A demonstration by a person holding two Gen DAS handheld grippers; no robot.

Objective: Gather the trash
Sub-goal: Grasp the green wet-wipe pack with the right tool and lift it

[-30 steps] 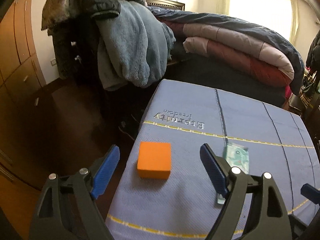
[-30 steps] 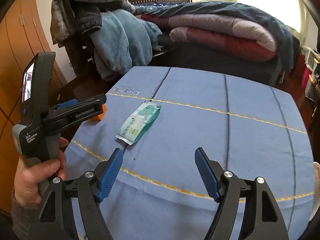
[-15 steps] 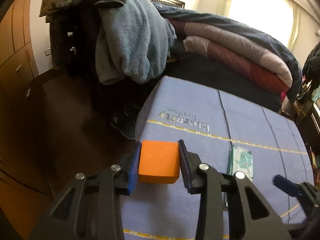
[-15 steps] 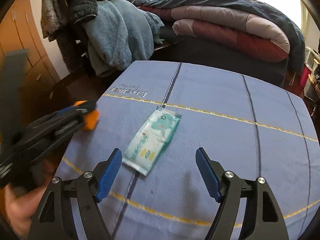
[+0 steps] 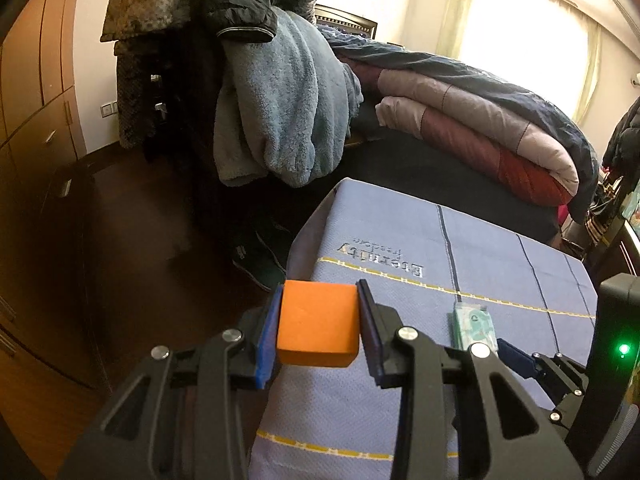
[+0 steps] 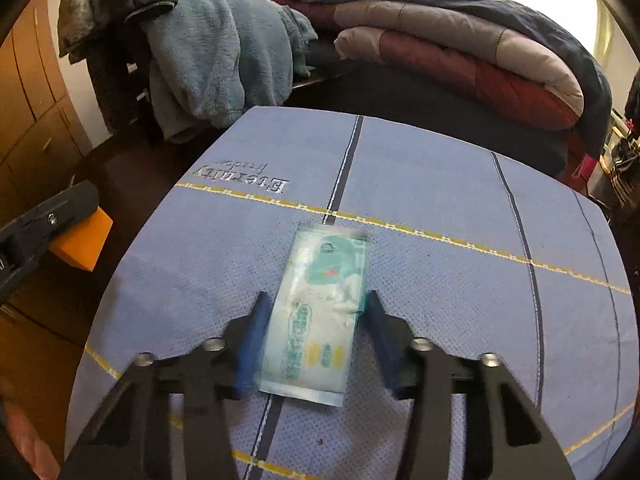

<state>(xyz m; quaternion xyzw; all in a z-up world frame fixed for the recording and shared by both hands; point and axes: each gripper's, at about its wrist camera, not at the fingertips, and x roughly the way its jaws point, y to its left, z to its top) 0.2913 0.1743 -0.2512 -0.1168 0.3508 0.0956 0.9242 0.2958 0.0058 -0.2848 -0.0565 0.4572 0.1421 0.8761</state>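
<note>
A second ago the orange block (image 5: 318, 326) sat on the blue cloth with the left gripper (image 5: 318, 320) spread wide around it. Now that gripper's jaws have closed on it, both blue pads pressed against its sides, and the block appears lifted off the surface near the left edge of the bench (image 5: 500, 280). The wipes packet (image 6: 320, 312), which lay off to one side of the right gripper (image 6: 316, 320), now lies lengthwise between its jaws. These have just been closing in; they seem to touch the packet's long edges, so I take it as gripped, though blur makes the contact uncertain.

Each jaw pair takes its item across the narrow width, probably so both pieces of trash can be carried off together. The packet lies flat on the bench, across a dark stripe in the cloth.

No bin shows in either view. The block's underside is hidden, so its clearance is a guess. In the left view, the packet's near end is cut off behind the gripper.
</note>
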